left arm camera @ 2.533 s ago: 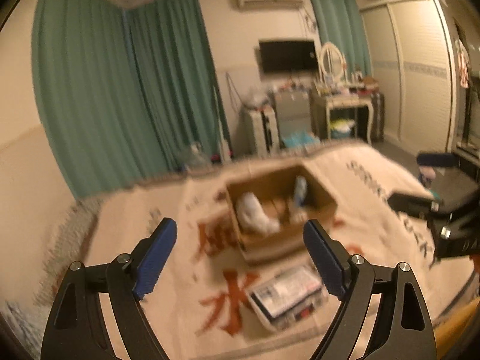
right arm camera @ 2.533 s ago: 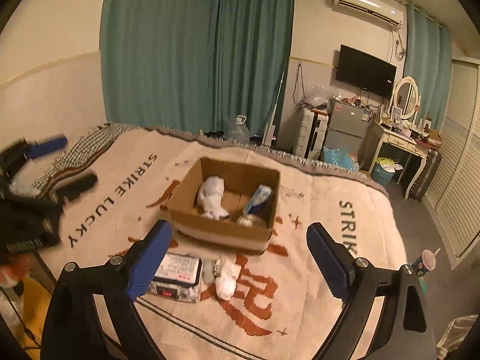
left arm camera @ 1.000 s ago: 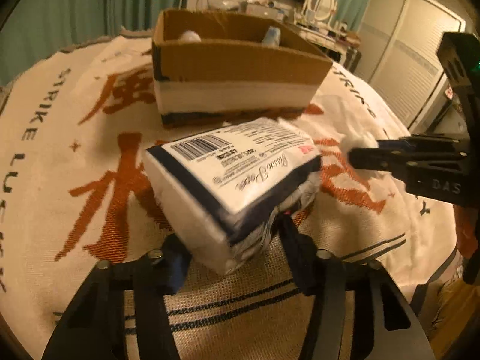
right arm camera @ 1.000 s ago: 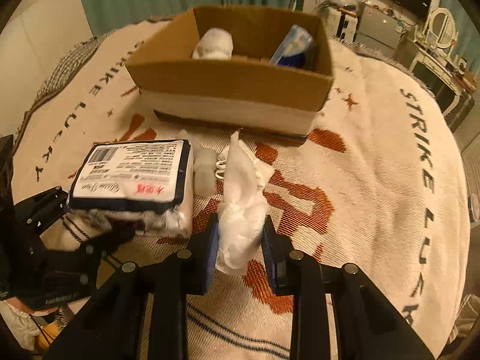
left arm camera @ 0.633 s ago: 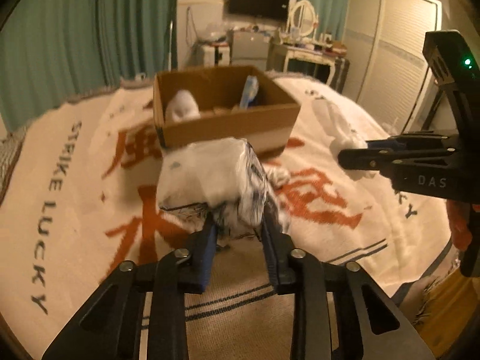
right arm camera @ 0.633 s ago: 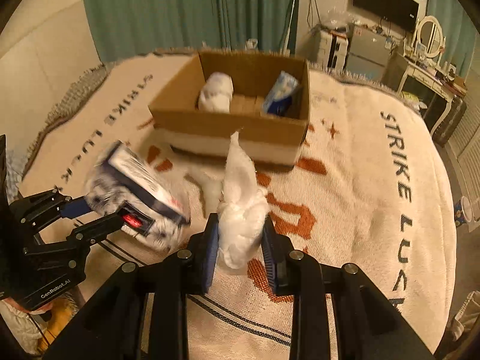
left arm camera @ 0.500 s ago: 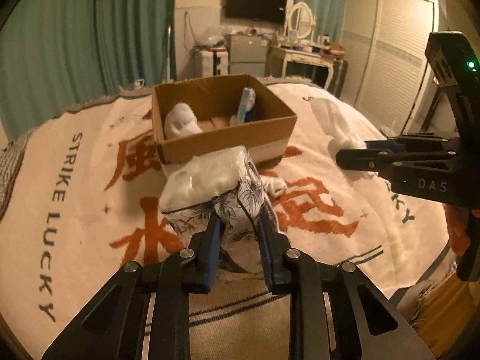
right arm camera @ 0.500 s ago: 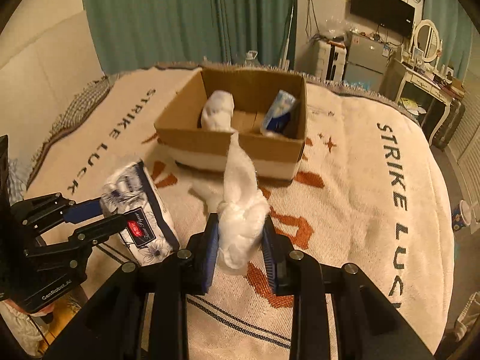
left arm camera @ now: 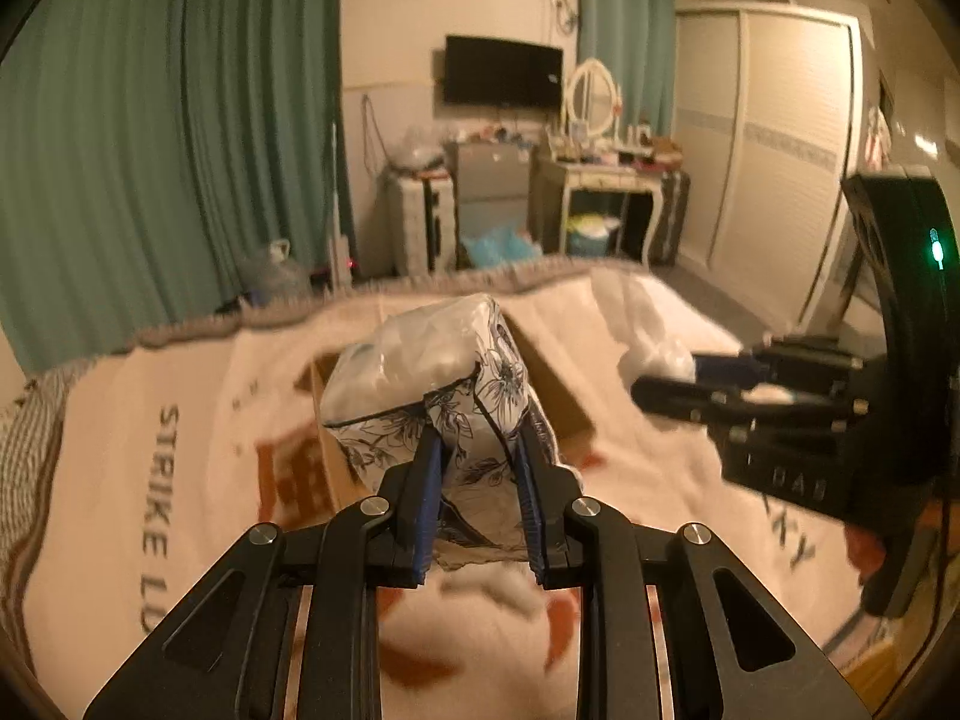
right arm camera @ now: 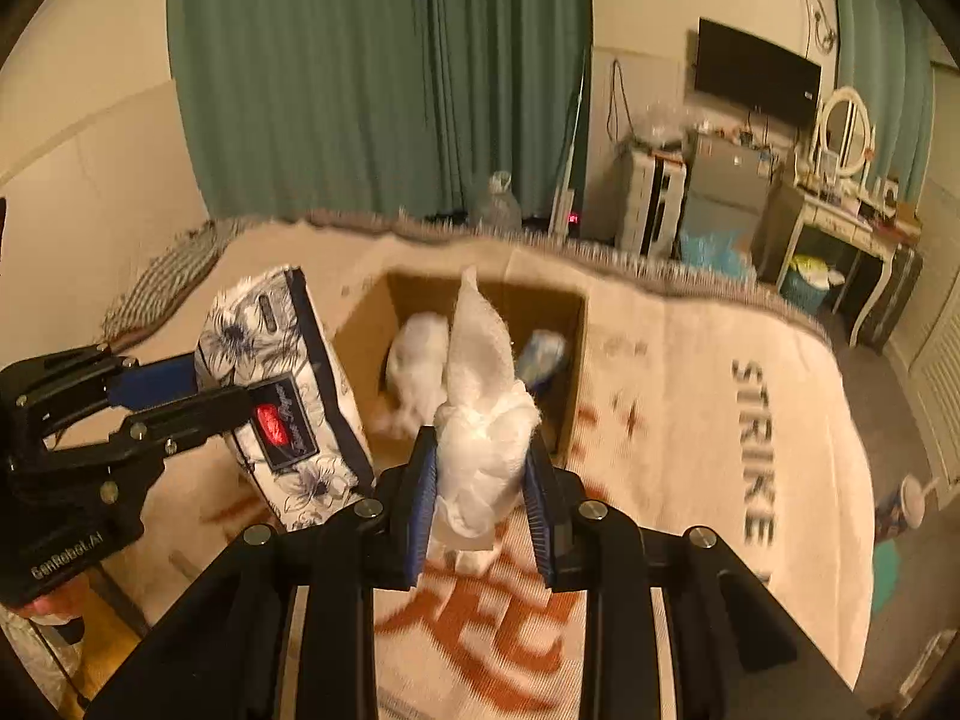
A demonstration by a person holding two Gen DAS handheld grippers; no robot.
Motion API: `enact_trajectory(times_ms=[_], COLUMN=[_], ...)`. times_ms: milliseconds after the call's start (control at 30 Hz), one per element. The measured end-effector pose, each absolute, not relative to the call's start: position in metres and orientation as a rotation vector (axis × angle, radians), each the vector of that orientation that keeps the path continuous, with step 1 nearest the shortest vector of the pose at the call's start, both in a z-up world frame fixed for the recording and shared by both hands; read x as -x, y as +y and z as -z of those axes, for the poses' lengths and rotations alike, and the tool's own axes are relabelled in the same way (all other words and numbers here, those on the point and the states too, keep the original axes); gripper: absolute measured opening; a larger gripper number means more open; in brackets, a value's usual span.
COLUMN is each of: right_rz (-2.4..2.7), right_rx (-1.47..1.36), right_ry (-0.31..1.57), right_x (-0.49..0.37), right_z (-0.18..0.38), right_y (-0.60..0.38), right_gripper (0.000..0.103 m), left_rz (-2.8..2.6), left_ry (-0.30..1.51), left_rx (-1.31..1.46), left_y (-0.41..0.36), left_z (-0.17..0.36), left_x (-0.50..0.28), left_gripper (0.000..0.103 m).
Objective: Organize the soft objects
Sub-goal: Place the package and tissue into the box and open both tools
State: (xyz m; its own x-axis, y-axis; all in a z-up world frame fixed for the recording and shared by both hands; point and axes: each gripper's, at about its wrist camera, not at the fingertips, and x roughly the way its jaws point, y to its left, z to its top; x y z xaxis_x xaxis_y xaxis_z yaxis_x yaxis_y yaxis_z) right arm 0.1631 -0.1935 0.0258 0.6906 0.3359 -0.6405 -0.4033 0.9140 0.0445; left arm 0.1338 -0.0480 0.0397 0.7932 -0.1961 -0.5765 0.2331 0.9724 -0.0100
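Carrying both loads high over bed blanket (right arm camera: 708,420) to clear wall of cardboard box (right arm camera: 576,360) at frame centre. Left claw (left arm camera: 477,489) clenched on tissue pack (left arm camera: 429,384). Right claw (right arm camera: 478,501) clenched on white cloth wad (right arm camera: 480,414), nearly above box opening; likely drop next.

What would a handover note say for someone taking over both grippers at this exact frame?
Left gripper: shut on the tissue pack, lifted above the blanket.
Right gripper: shut on the white cloth bundle, also lifted.
Cardboard box lies ahead, open, with a white soft item and a blue packet already inside.
Left: carry both held items over the box and release.
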Motion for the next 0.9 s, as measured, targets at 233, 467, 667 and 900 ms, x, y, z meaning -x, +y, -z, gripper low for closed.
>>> enact_trajectory(times_ms=[233,467,667,900], right_rz=[-0.418,-0.436,-0.446,-0.428], right_rx=[0.117,0.079,0.067,0.092], right_ry=[0.695,0.795,0.843,0.845], right_x=[-0.229,-0.288,-0.303,-0.296], right_z=[-0.017,0.049,0.086,0.084], right_y=[-0.177,-0.169,-0.174,-0.179], right_gripper=[0.027,0.027,0.028,0.055], left_rz=[0.203,0.173,0.120,0.022], left_ry=[0.648,0.728,0.653,0.652], left_rx=[-0.066,-0.118,-0.161,-0.124], left_y=[-0.043,-0.040,-0.043,-0.034], left_z=[-0.017,0.046,0.055,0.035], left_x=[-0.213,-0.258,-0.257,-0.256], left_gripper=[0.024,0.025,0.039,0.071])
